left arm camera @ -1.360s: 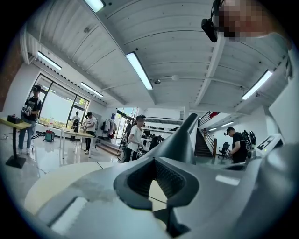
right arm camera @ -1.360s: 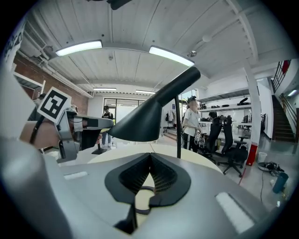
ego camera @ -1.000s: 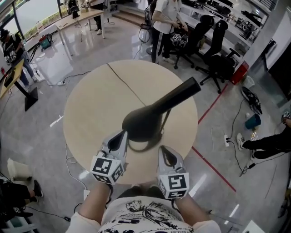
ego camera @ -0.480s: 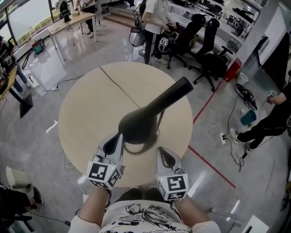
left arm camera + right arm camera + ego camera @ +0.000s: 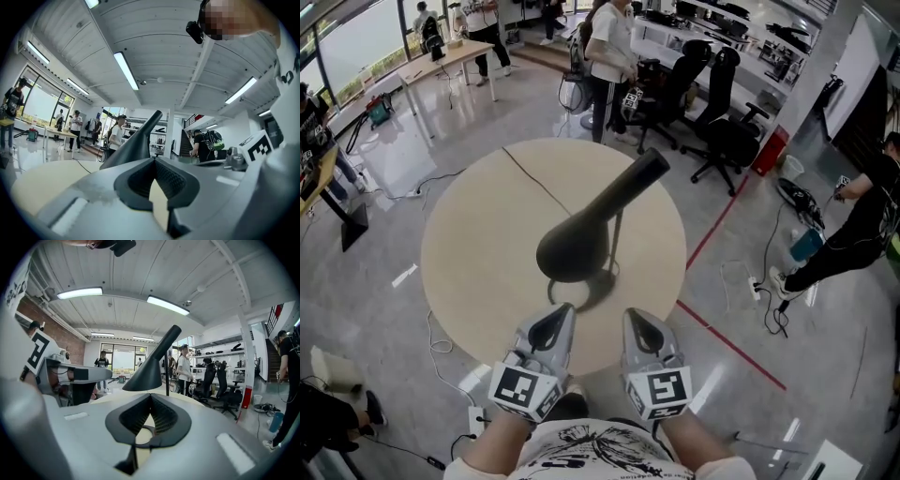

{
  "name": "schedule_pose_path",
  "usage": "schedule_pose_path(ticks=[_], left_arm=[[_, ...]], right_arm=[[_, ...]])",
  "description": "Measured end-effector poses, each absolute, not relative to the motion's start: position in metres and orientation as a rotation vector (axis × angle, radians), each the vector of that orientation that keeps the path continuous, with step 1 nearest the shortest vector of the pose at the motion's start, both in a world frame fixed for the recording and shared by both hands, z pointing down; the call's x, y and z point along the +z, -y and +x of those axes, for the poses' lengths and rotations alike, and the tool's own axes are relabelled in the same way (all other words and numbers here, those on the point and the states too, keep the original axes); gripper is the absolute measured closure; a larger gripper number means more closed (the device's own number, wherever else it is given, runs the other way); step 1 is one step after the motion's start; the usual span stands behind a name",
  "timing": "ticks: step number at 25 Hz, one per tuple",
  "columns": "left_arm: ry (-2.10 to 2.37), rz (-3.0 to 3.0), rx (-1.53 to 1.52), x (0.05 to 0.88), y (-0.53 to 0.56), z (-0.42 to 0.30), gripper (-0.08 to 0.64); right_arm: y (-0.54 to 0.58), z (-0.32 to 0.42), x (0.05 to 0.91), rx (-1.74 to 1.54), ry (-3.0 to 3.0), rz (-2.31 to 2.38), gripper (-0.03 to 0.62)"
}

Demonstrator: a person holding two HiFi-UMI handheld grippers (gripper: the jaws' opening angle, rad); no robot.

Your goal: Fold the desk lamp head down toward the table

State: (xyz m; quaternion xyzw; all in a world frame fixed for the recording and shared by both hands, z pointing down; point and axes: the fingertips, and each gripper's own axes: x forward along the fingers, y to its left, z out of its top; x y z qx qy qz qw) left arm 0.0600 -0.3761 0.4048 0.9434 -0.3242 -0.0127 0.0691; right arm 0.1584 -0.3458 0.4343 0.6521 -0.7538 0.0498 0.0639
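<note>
A black desk lamp [image 5: 574,246] stands in the middle of the round beige table [image 5: 478,244]. Its cone head tilts toward me, with the neck [image 5: 639,175] rising to the far right over a thin stem [image 5: 615,242] and a ring base [image 5: 589,284]. My left gripper [image 5: 565,310] and right gripper [image 5: 630,315] hover side by side over the table's near edge, both shut and holding nothing, a short way from the lamp. The left gripper view has the lamp head [image 5: 133,145] beyond the left gripper [image 5: 153,159]. In the right gripper view the lamp head [image 5: 150,371] sits past the right gripper [image 5: 151,394].
A thin dark line [image 5: 534,178] runs across the table's far left part. Black office chairs [image 5: 712,103] and a standing person [image 5: 609,47] are beyond the table. A red floor line [image 5: 727,333] and cables lie to the right, near another person [image 5: 862,225].
Both grippers have drawn back from the lamp head toward the table's near edge. The left one was close under the head before. The lamp's pose looks unchanged.
</note>
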Motion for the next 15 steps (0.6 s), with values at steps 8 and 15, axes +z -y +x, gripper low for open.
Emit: schedule_pose_path(ticks=[8, 15], left_arm=[[0.982, 2.824, -0.032, 0.398, 0.291, 0.083, 0.555], [1.078, 2.805, -0.067, 0.397, 0.205, 0.092, 0.555]], right_arm=[[0.269, 0.166, 0.429, 0.169, 2.300, 1.906, 0.583], [0.188, 0.178, 0.430, 0.159, 2.385, 1.856, 0.583]])
